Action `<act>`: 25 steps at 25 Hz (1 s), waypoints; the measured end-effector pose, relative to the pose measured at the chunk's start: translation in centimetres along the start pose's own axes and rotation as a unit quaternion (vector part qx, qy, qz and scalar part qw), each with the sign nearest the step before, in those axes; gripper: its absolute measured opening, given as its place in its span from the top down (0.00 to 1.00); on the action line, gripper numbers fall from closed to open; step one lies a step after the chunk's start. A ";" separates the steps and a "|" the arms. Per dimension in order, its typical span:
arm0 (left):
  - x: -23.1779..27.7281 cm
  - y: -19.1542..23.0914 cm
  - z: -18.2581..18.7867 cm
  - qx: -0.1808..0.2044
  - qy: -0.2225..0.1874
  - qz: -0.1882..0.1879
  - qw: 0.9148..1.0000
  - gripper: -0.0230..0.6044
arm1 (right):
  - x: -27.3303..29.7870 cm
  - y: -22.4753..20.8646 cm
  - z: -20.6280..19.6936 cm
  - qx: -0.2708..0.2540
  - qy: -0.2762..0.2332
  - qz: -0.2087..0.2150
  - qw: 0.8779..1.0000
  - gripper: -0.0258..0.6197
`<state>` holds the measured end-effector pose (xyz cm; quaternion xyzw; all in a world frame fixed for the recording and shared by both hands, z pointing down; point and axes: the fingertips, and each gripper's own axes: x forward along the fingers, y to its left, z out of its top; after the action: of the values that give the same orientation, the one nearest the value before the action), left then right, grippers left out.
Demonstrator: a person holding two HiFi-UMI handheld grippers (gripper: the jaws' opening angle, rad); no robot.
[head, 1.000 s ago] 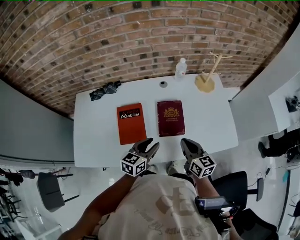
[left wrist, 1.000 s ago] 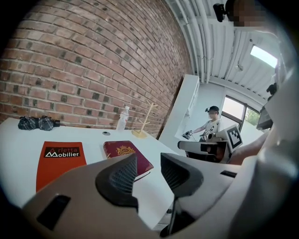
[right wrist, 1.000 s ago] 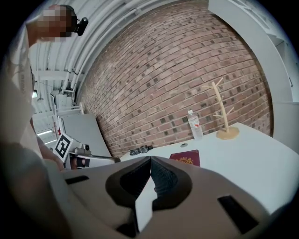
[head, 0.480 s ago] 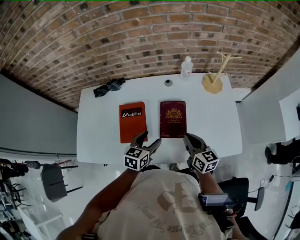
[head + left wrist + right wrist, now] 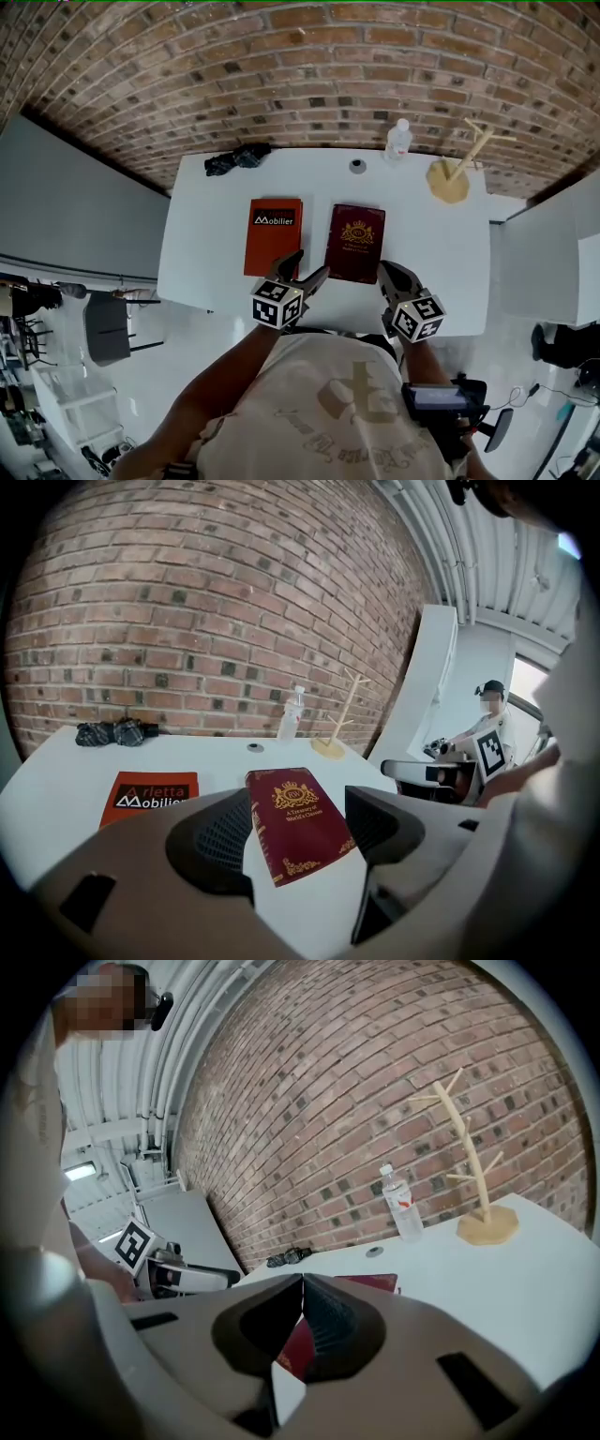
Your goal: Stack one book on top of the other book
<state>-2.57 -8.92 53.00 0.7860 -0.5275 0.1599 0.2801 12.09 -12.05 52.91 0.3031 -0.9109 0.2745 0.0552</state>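
Two unstacked books: orange book (image 5: 274, 236) just left of maroon book (image 5: 355, 242). Approach stage: left gripper (image 5: 311, 265), jaws just opened wide, empty, faces maroon book's near edge; right gripper (image 5: 386, 270) closed. Next, probably clamp it.

We find bare table (image 5: 441, 253) right of the maroon book (image 5: 355, 242) and left of the orange book (image 5: 274, 236), with only a narrow strip between the two. Along the far edge a black bundle (image 5: 237, 157), a small disc (image 5: 357, 166), a bottle (image 5: 398, 141) and a wooden stand (image 5: 450, 178) block the way, the brick wall (image 5: 300, 75) just behind.
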 end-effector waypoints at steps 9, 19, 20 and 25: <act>1.0 0.4 -0.9 -0.047 0.017 0.014 0.999 0.46 | 1.5 -2.1 -2.2 -0.015 0.049 0.009 0.999 0.93; 4.0 2.5 -2.8 -0.118 0.047 -0.029 0.991 0.46 | 3.2 -4.6 -4.6 -0.026 0.105 -0.044 0.993 0.93; 4.4 2.6 -2.9 -0.121 0.051 -0.034 0.991 0.46 | 3.5 -4.8 -4.7 -0.029 0.111 -0.048 0.992 0.93; 6.1 3.1 -3.4 -0.133 0.066 -0.054 0.987 0.46 | 4.7 -5.7 -5.8 -0.042 0.144 -0.065 0.987 0.93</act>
<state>-2.89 -12.23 59.91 0.7567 -0.4815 0.1241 0.4244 11.19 -15.21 61.69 0.3161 -0.8827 0.2723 0.2164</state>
